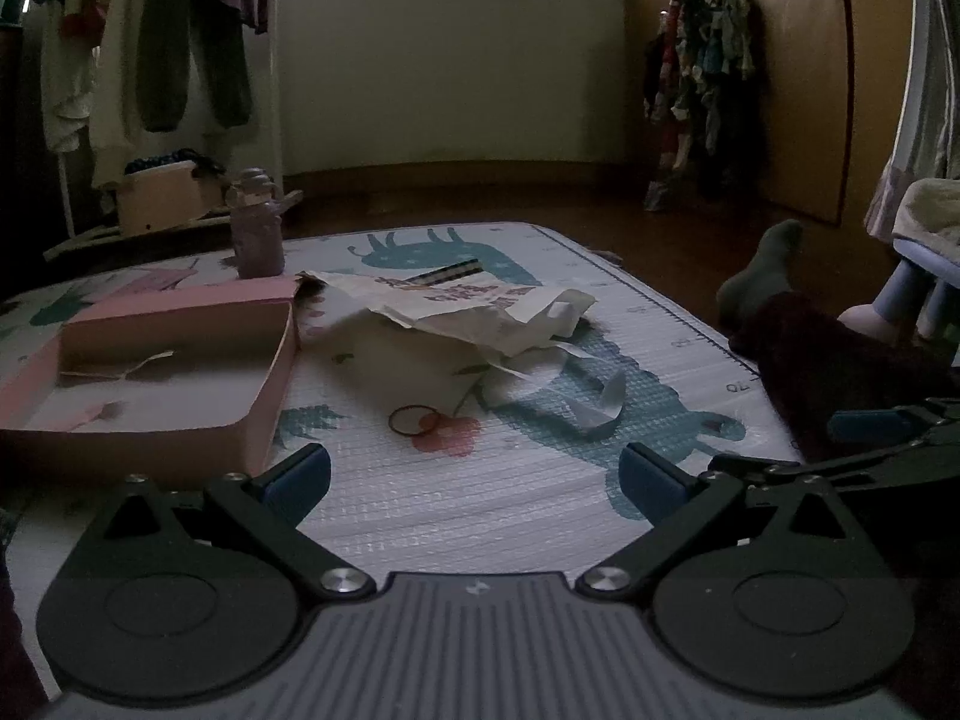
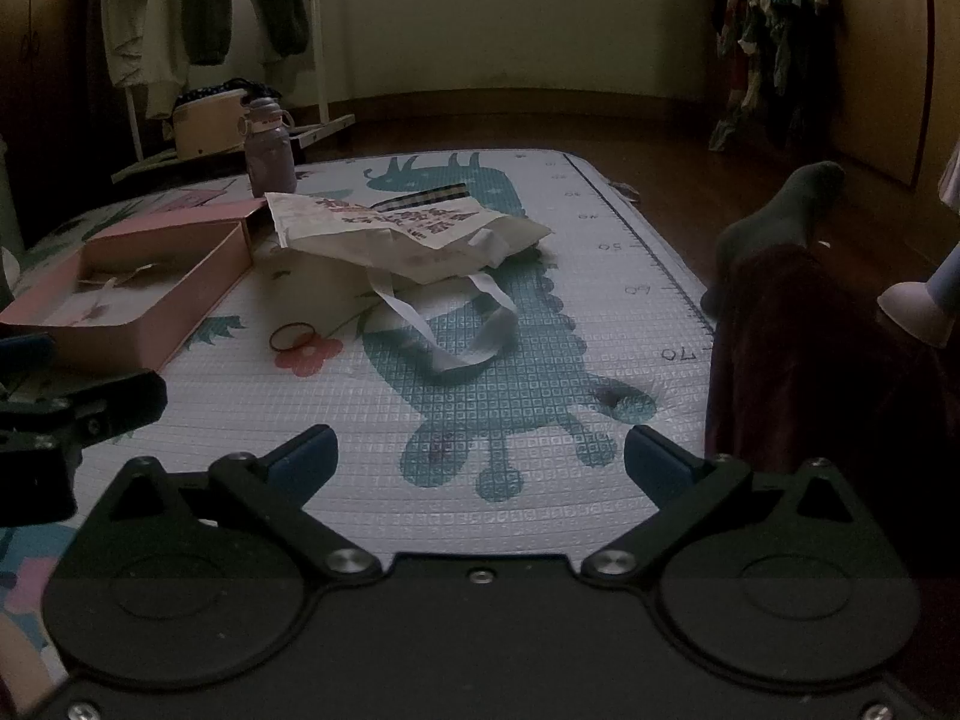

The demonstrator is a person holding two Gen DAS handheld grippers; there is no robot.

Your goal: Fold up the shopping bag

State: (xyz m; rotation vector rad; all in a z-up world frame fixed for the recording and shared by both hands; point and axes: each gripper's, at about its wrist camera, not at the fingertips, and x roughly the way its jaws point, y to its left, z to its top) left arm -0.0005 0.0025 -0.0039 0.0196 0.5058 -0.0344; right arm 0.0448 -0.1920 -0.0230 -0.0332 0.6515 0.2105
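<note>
— Two tongs were out in front of you, and neither had hold of anything: your left tongs stood spread wide above the play mat, and your right tongs gaped the same way, empty.

— Where was the shopping bag?

— It lay crumpled in a loose heap on the mat, well ahead of both tongs, its printed side up and its handles trailing toward you. It wasn't folded flat. My guess was that you held back at that distance to see the whole heap before choosing a corner.

— And the pink box?

— It sat just left of the bag, open, probably kept near as a place for the finished fold. Only a few paper scraps showed inside it.

— Anything else close by?

— A rubber band lay on the mat just in front of the bag, likely for binding it, and a purple bottle stood upright behind the box.
</note>
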